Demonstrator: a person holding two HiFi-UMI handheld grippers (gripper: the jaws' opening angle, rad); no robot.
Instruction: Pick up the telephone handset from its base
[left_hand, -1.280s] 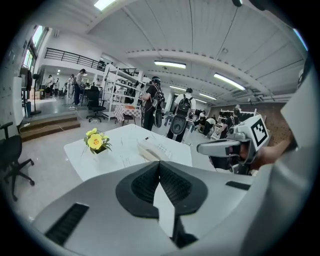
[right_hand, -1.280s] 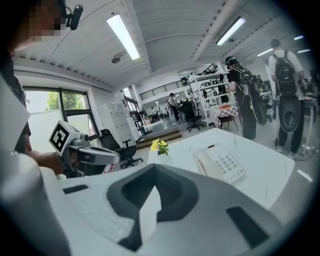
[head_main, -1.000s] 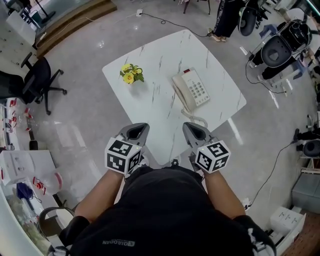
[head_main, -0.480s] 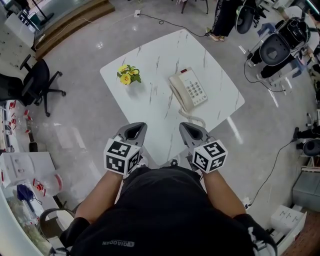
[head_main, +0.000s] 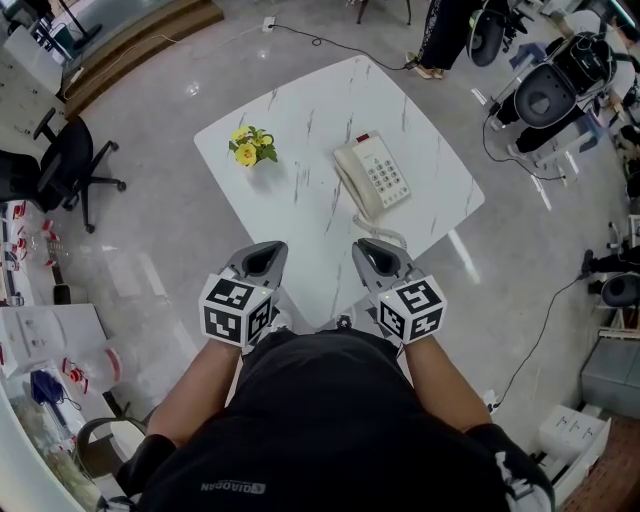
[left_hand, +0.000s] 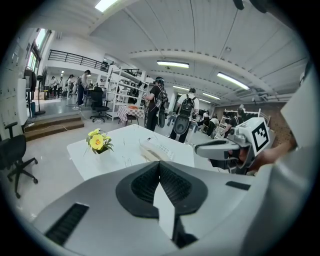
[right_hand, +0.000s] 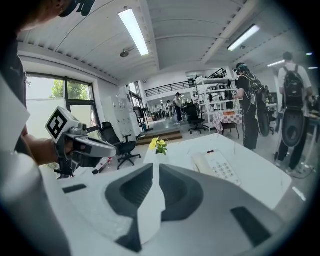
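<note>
White marble table (head_main: 318, 108), one cream telephone (head_main: 372, 177), one yellow flower bunch (head_main: 248, 148).

On table (head_main: 300, 215): telephone (head_main: 375, 175), flowers (head_main: 249, 148)

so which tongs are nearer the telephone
Right. The right tongs sit just short of the telephone and its cord, jaws just opening with nothing between them. The left tongs are farther off to the left, by the table edge.

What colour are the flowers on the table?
The flowers are yellow with green leaves, clearest in the left gripper view.
</note>
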